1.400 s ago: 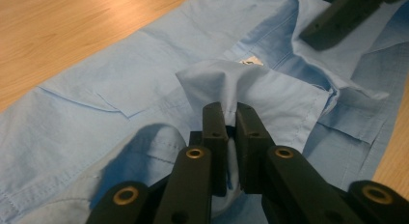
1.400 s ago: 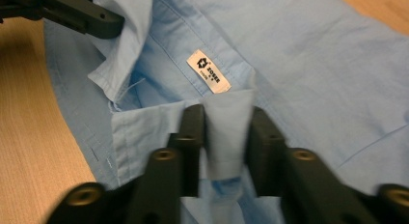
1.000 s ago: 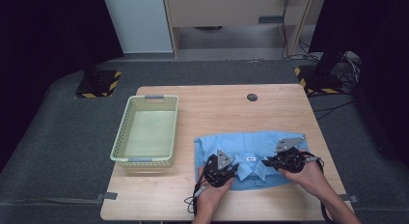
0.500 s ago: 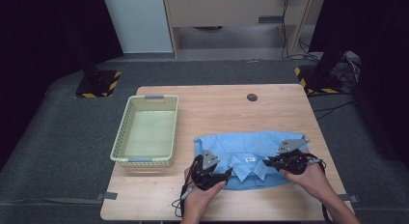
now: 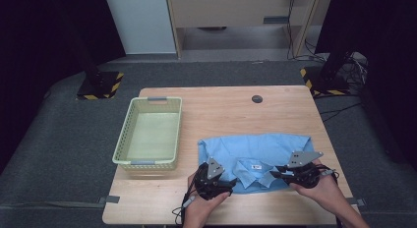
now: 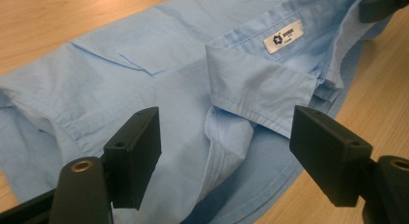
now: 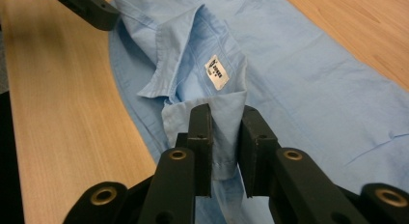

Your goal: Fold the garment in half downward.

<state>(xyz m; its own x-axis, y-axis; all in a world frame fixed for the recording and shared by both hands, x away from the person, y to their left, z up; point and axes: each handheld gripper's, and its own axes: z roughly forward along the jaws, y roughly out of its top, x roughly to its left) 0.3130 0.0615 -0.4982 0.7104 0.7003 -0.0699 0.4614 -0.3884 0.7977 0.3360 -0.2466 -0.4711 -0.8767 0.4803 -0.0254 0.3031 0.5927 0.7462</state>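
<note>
Wooden table [image 5: 226, 115] carries it all, pale top w/ a small dark round disc [image 5: 256, 99] near the far edge. Next in size, the light blue shirt [image 5: 260, 149] lies spread flat on the near right part of the table, collar toward the person, white neck label [image 6: 283, 36] showing inside the collar. Left of the shirt & a bit apart sits a pale green basket [image 5: 129, 139], long side running away from the person. Down to the hands: left gripper [image 5: 227, 181] hovers at the shirt's near left edge, by the left collar wing. Its jaws have just been opening & now stand spread wide, cloth lying under & between them, pads off the fabric. Right gripper [image 5: 273, 173] comes in from the near right side, pointing left at the collar. Its jaws have just been opening a little, yet in the right gripper view a fold of the right collar wing [image 7: 224, 122] sits between the two pads, pinched. Left gripper's jaw tip peeks in at that view's top left corner.
</note>
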